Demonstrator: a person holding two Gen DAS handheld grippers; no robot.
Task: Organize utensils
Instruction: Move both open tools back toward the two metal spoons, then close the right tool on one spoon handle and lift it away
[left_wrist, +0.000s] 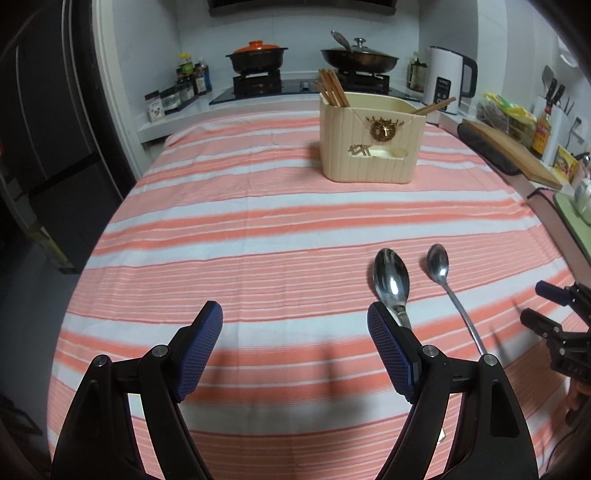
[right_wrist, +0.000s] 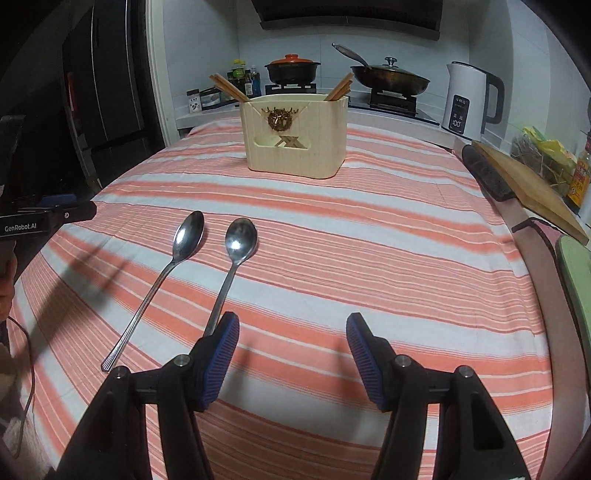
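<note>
Two steel spoons lie side by side on the striped cloth. In the left wrist view the left spoon (left_wrist: 391, 280) runs behind my right finger and the right spoon (left_wrist: 439, 266) lies beside it. In the right wrist view they are the left spoon (right_wrist: 184, 240) and the right spoon (right_wrist: 240, 243), whose handle goes behind my left finger. A cream utensil holder (left_wrist: 369, 140) (right_wrist: 295, 136) stands at the far middle with wooden chopsticks (left_wrist: 332, 88) (right_wrist: 229, 88) in it. My left gripper (left_wrist: 295, 332) is open and empty. My right gripper (right_wrist: 291, 339) is open and empty; it also shows in the left wrist view (left_wrist: 543, 306).
The table (left_wrist: 221, 229) carries a pink and white striped cloth. Behind it is a stove with a clay pot (left_wrist: 256, 55) and a wok (left_wrist: 360, 57). A white kettle (right_wrist: 469, 99) and a wooden cutting board (right_wrist: 528, 181) are at the right. A dark fridge (left_wrist: 44, 129) stands left.
</note>
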